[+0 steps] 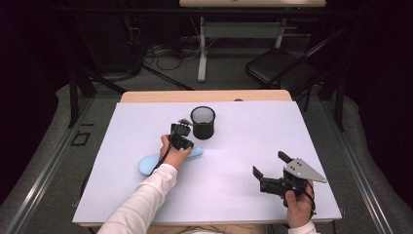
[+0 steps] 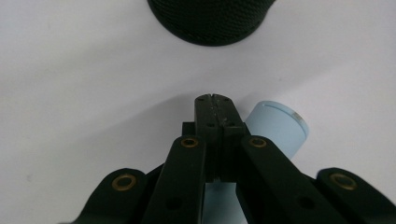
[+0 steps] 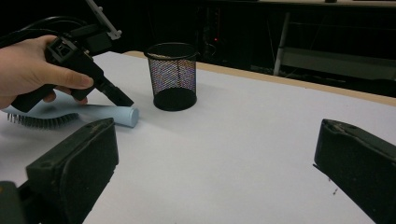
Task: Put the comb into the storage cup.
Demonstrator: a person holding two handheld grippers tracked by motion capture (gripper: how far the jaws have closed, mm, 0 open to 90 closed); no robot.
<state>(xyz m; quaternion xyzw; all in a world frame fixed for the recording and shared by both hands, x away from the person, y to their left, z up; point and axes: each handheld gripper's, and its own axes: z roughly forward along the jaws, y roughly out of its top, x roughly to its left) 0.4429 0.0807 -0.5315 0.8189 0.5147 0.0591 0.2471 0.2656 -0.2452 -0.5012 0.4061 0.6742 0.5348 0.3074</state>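
The left claw [image 2: 215, 103] is fully closed on nothing, tips just above the handle of the pale-blue plastic hairbrush [image 2: 279, 128], which lies flat on the white worktop [image 1: 253, 131] just beside the black wire-mesh cylindrical cup [image 1: 202, 123]. Risk: closed tips may push the smooth, rounded handle so it rolls or strikes the light cup. The right claw [image 1: 271, 165] hangs wide open and empty, well apart from the cup.

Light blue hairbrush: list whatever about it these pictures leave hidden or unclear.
- High view: the middle of the light blue hairbrush is covered by the person's left hand and the left hand-held gripper.
- Left gripper view: the shut black jaws cover most of the handle, so whether they touch it cannot be told; the bristle head is cut off by the bottom edge.
- Right gripper view: the bristles are partly behind the near jaw, and the brush head runs off the left edge.
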